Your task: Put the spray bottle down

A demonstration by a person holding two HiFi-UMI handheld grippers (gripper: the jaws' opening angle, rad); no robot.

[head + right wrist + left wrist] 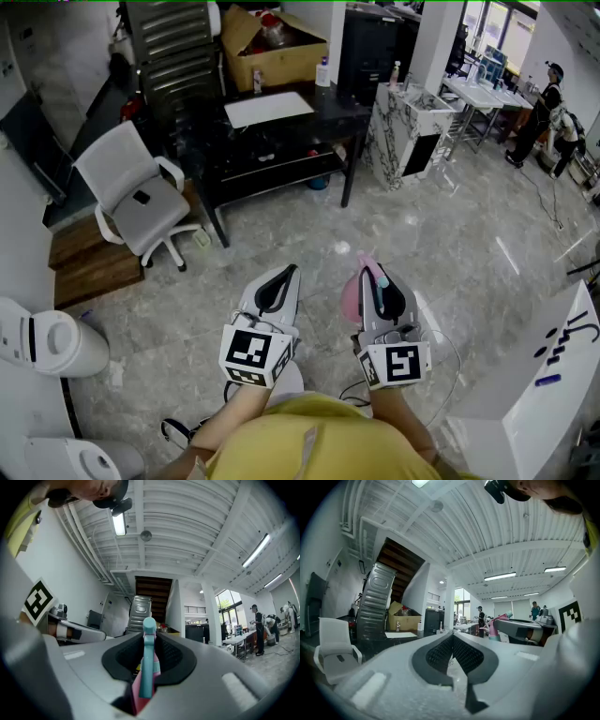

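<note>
In the head view my right gripper (pixel 377 279) is held over the marble floor, shut on a pink spray bottle (pixel 351 296) with a teal trigger head. In the right gripper view the bottle (pixel 147 670) stands pinched between the two dark pads, its teal nozzle poking up past the tips of my right gripper (pixel 149 641). My left gripper (pixel 284 278) hovers beside it at the same height. Its jaws meet at the tips with nothing between them, as the left gripper view (pixel 452 638) shows. That view also catches the spray bottle (pixel 498 622) off to the right.
A black table (pixel 330 120) with a white sheet stands ahead, a cardboard box (pixel 267 52) on it. A white office chair (pixel 141 199) is at left, a marble-patterned stand (pixel 411 129) at right. White bins (pixel 52 342) sit near left, a white table (pixel 548 380) near right. People stand far right (pixel 548 105).
</note>
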